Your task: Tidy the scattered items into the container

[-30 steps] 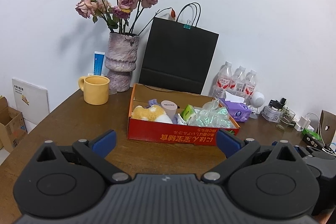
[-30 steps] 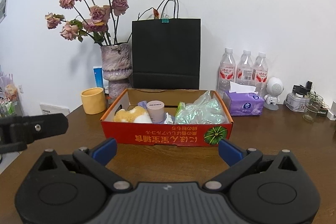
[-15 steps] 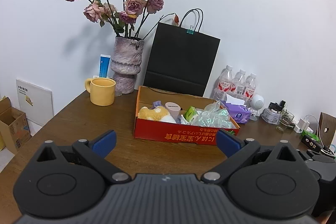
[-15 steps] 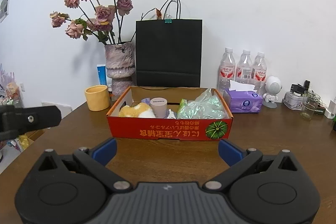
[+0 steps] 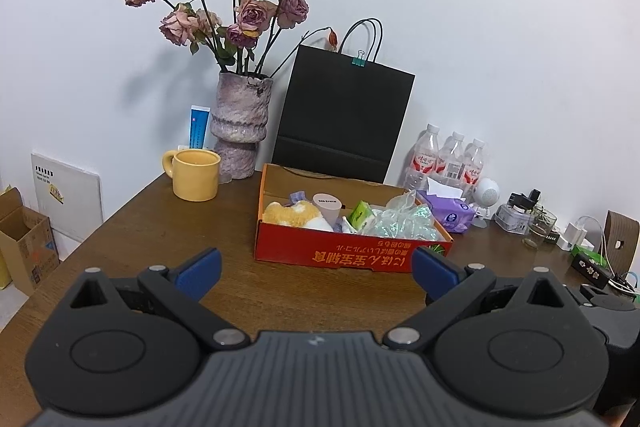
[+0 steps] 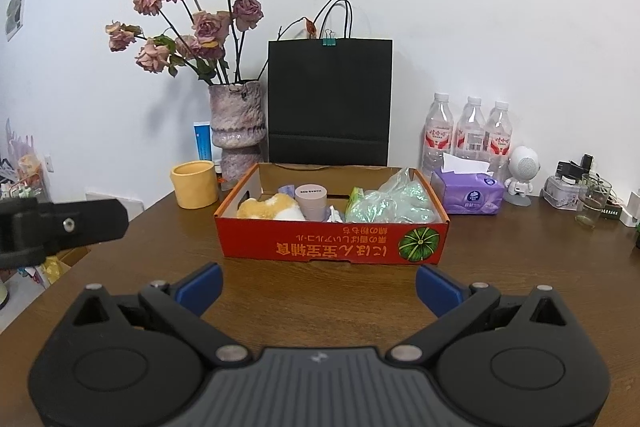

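A red cardboard box (image 5: 352, 259) (image 6: 332, 247) stands on the brown table. In it lie a yellow-and-white plush (image 5: 292, 215) (image 6: 270, 207), a beige round jar (image 5: 328, 205) (image 6: 311, 199), a green packet (image 5: 361, 213) and a clear crinkled bag (image 5: 404, 219) (image 6: 388, 205). My left gripper (image 5: 316, 271) is open and empty, back from the box's front wall. My right gripper (image 6: 318, 289) is open and empty, also in front of the box. Part of the left gripper's body shows at the left edge of the right wrist view (image 6: 60, 227).
Behind the box stand a vase of dried roses (image 5: 240, 131) (image 6: 238, 131), a black paper bag (image 5: 344, 119) (image 6: 330, 103) and a yellow mug (image 5: 196, 175) (image 6: 195, 184). To the right are three water bottles (image 6: 468, 131), a purple tissue pack (image 6: 468, 193) and small desk items (image 5: 520, 215).
Both grippers have drawn back and up from the box, which looks smaller and farther now. Both stay open and empty.
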The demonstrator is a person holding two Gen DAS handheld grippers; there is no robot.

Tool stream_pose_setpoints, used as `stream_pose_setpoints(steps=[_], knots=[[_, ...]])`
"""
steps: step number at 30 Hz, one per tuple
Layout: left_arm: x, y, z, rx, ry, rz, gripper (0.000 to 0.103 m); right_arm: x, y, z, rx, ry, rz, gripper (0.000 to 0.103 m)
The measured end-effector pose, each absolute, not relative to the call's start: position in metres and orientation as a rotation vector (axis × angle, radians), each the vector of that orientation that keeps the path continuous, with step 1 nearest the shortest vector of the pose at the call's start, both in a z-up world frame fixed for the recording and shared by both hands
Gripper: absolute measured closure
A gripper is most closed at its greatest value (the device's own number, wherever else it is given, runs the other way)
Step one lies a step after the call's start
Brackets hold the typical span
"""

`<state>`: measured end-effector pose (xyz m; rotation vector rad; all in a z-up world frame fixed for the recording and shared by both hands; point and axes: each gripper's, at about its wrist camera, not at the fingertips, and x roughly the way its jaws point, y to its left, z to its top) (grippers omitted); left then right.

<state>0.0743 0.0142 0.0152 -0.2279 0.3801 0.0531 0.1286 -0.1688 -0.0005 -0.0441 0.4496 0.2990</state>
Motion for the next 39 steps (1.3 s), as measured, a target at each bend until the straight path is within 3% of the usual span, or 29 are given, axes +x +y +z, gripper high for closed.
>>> stream_pose_setpoints(steps=[39], knots=[[0.076,0.017,0.001,-0.217,0.421,0.06,0.0,0.122,-0.174,-0.008,-0.052,0.459,0.3,0.0]])
